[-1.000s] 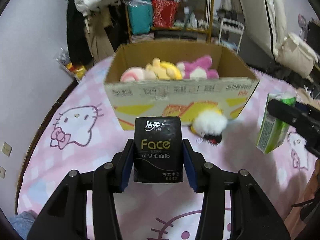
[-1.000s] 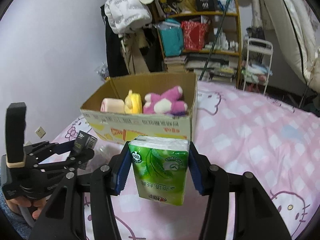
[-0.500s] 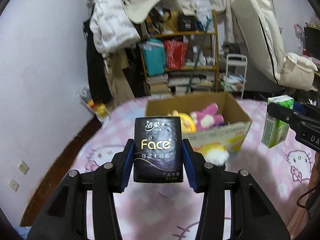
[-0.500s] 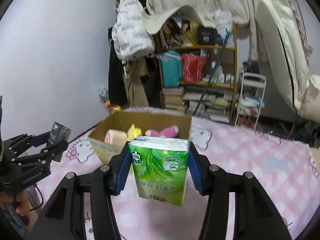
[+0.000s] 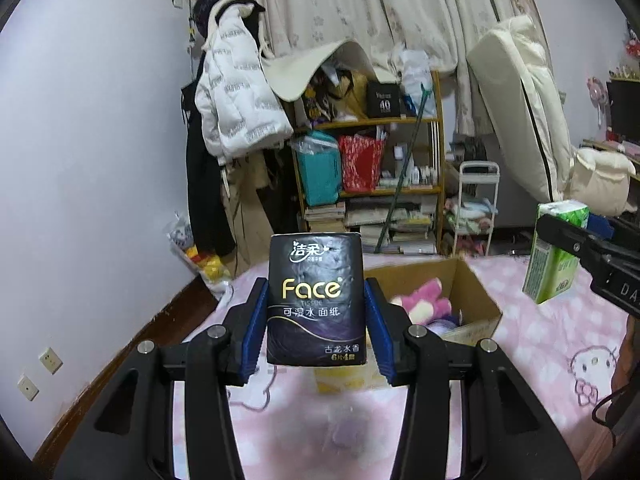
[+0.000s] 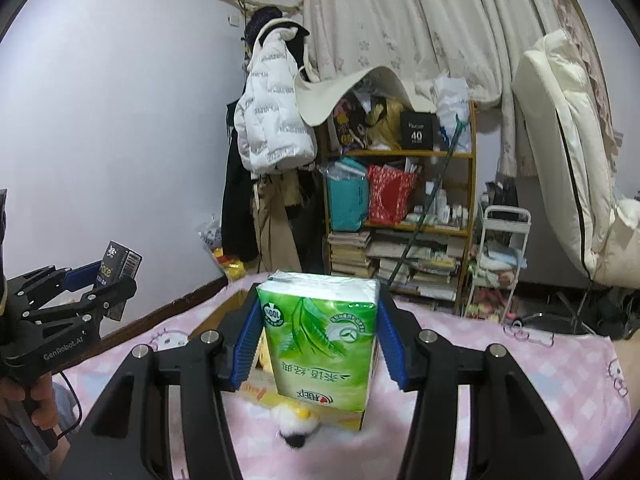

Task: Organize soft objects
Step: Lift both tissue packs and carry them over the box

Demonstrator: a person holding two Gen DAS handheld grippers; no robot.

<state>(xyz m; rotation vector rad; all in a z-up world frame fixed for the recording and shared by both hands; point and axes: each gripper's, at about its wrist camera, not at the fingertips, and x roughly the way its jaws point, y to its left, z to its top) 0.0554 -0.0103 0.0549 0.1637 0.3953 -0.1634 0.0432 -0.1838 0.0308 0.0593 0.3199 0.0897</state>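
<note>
My left gripper (image 5: 316, 326) is shut on a black tissue pack (image 5: 316, 298) printed "Face", held upright in the air above the bed. In the right wrist view my right gripper (image 6: 318, 340) is shut on a green tissue pack (image 6: 320, 336) with leaf print, also held high. Each gripper shows in the other's view: the green pack (image 5: 554, 256) at the right, the black pack (image 6: 118, 266) at the left. Below and beyond sits an open cardboard box (image 5: 476, 292) holding a pink plush toy (image 5: 424, 300). A white and yellow plush (image 6: 298, 426) lies on the bed against the box's front.
The bed carries a pink Hello Kitty sheet (image 5: 560, 380). Behind it stand a cluttered wooden shelf (image 5: 372, 184), a hung white jacket (image 5: 236, 96), a small white rack (image 5: 478, 200) and a leaning cream mattress (image 5: 516, 108). A hand (image 6: 28, 404) grips the left handle.
Both grippers have risen and tilted up with their tissue packs still held. The box has dropped low in both views and more of the wall, shelf and curtain shows.
</note>
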